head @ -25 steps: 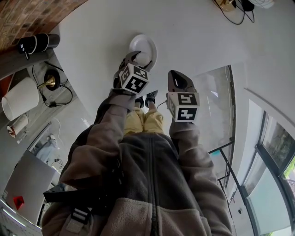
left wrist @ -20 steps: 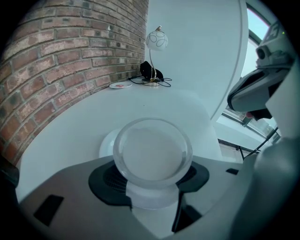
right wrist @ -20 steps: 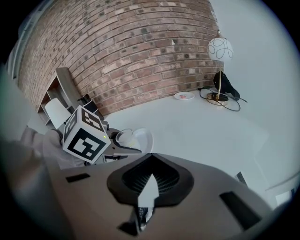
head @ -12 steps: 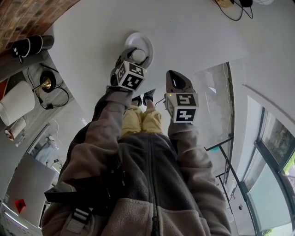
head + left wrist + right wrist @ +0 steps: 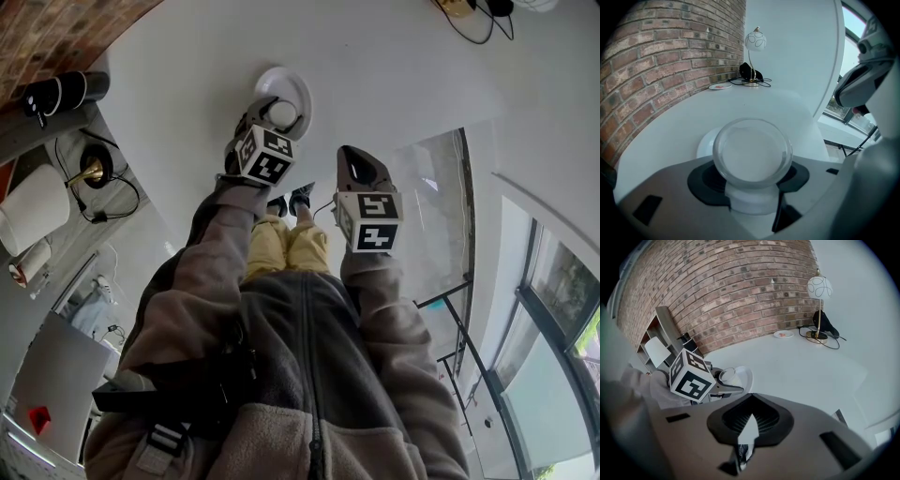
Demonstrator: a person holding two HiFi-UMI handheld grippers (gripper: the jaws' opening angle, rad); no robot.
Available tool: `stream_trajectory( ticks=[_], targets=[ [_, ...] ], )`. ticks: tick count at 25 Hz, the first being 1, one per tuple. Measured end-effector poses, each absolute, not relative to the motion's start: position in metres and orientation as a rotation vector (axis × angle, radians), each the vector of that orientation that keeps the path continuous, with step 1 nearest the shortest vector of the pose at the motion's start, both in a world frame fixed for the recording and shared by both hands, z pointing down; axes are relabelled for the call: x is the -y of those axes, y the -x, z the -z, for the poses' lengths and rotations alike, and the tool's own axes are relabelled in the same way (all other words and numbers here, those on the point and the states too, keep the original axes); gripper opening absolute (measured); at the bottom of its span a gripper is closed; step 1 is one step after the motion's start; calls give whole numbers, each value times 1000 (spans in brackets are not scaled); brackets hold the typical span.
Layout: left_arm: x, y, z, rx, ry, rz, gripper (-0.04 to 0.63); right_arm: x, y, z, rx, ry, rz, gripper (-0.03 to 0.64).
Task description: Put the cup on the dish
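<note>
- Pinching the clear cup (image 5: 752, 150) low on its body, the left claw (image 5: 270, 114) has both jaws closed against it; the left gripper view shows the cup's round rim in full.
- The cup hangs over the white dish (image 5: 706, 140), which lies on the white bench (image 5: 394, 66) in the upper middle of the head view. Whether the cup's base touches the dish cannot be told.
- The right claw (image 5: 750, 423) is pressed together with nothing between its jaws. In the head view it sits near the frame's centre, to the right of the left claw and clear of the dish.
- At the far end of the bench, top centre of the left gripper view, a lamp (image 5: 754, 41) stands by the brick wall (image 5: 656, 56), with a small plate (image 5: 720, 86) just left of its base.
</note>
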State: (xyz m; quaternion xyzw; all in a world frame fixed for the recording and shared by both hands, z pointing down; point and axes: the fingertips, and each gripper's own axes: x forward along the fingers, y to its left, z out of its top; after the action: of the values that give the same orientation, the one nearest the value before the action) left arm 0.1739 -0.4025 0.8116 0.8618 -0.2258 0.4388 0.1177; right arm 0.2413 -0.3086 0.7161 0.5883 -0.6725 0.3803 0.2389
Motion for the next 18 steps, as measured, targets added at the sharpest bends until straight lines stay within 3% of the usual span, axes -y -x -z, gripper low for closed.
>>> stream_trajectory(
  ticks=[18],
  targets=[
    [351, -121, -767, 711, -2419, -1176, 258, 298, -240, -691, 1861, -1644, -982, 2]
  ],
)
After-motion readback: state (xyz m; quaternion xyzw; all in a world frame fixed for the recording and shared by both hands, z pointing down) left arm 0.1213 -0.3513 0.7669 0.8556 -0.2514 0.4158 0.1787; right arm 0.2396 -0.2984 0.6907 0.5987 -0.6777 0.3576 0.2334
